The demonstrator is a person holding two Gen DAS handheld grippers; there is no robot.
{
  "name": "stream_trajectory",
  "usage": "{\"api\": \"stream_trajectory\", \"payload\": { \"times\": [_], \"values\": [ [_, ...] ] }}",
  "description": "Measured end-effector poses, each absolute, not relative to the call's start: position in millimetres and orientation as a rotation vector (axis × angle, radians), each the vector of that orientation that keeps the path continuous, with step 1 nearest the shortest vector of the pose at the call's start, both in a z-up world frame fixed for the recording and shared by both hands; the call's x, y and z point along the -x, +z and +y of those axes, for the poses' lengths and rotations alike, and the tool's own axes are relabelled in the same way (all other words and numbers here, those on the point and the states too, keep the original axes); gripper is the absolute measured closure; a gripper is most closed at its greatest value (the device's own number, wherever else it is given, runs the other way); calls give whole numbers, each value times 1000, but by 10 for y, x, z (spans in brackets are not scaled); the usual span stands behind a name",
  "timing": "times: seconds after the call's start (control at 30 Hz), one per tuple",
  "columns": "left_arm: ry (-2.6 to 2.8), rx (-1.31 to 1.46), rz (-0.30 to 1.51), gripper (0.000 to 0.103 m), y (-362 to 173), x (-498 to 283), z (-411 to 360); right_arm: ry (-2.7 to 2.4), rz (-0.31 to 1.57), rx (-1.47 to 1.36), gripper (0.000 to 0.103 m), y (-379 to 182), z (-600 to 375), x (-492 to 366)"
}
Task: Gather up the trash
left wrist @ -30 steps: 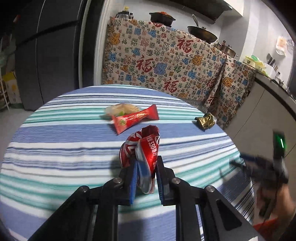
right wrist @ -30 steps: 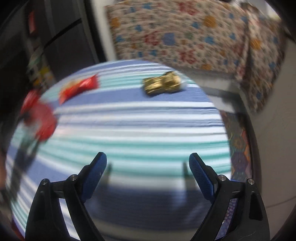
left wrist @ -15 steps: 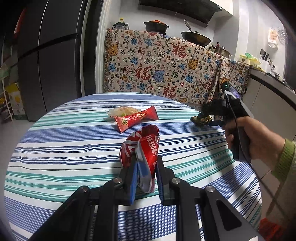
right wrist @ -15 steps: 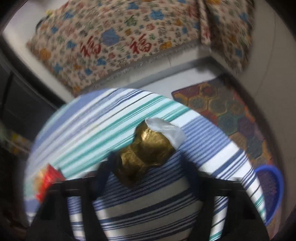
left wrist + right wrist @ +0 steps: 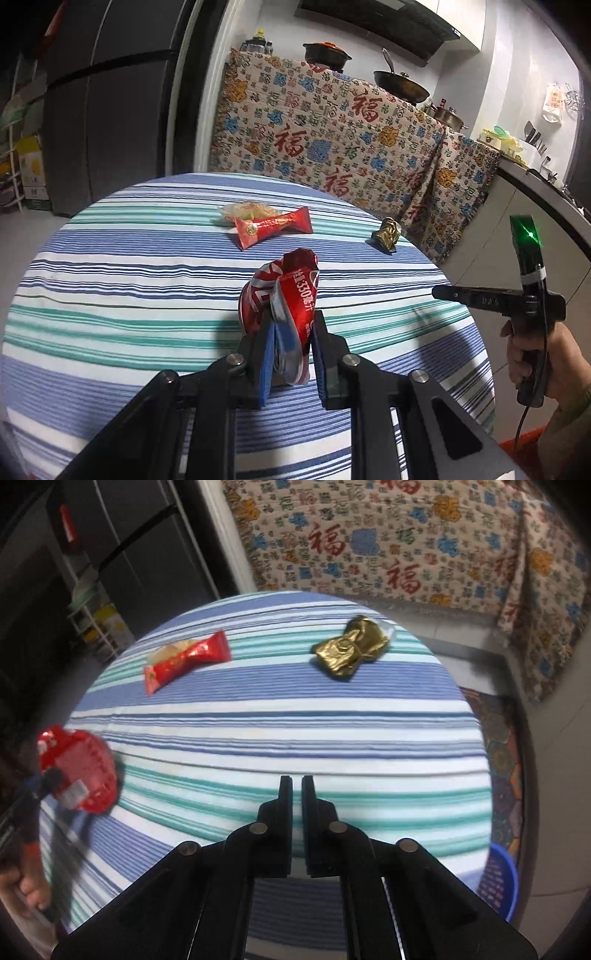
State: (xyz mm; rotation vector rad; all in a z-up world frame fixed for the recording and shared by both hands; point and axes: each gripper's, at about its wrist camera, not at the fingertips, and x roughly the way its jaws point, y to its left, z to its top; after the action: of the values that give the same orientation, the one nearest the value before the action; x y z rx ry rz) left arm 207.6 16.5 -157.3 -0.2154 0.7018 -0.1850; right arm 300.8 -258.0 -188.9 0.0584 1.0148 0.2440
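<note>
Between the left gripper (image 5: pixel 290 345) fingers, crushed red can (image 5: pixel 286 295) marked "330", brand unclear, right gripper (image 5: pixel 296 786) fingers closing on nothing.

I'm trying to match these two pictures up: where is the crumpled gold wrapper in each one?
Left wrist view: the gold wrapper lies right of centre, near the far right edge of the striped tablecloth.
Right wrist view: the gold wrapper lies upper right of centre, on the cloth.
Shared landmark: the red snack packet, left of the wrapper in both.
</note>
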Motion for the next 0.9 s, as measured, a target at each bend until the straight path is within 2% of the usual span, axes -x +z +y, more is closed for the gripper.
{"api": "stream_trajectory", "payload": {
  "times": [0.03, 0.07, 0.1, 0.43, 0.5, 0.53, 0.57, 0.73, 0.9],
  "values": [
    [-181, 206, 699, 84, -1570, -2070, 149, 208, 996, -68, 45, -1895, -2607, -3044],
    [-178, 198, 697, 84, -1573, -2062, 129, 175, 973, -83, 20, -1883, -2642, -3121],
    [-180, 196, 698, 84, -1577, -2059, 115, 132, 938, -104, 18, -1863, -2670, -3200],
    [-210, 214, 719, 84, -1670, -2154, 150, -153, 977, -297, 20, -2139, -2653, -4542],
    [-218, 228, 725, 84, -1671, -2180, 184, -181, 1039, -293, 29, -2314, -2646, -4667],
    [-221, 230, 725, 84, -1667, -2190, 197, -190, 1015, -243, 63, -2289, -2627, -4628],
    [-224, 232, 724, 84, -1660, -2193, 209, -160, 1020, -176, 69, -2282, -2569, -4614],
    [-255, 239, 724, 84, -1624, -2161, 194, 77, 985, -94, 69, -2157, -2440, -4092],
    [-272, 198, 723, 84, -1658, -2046, 112, 285, 975, 102, 68, -2009, -2116, -3018]
  ]
}}
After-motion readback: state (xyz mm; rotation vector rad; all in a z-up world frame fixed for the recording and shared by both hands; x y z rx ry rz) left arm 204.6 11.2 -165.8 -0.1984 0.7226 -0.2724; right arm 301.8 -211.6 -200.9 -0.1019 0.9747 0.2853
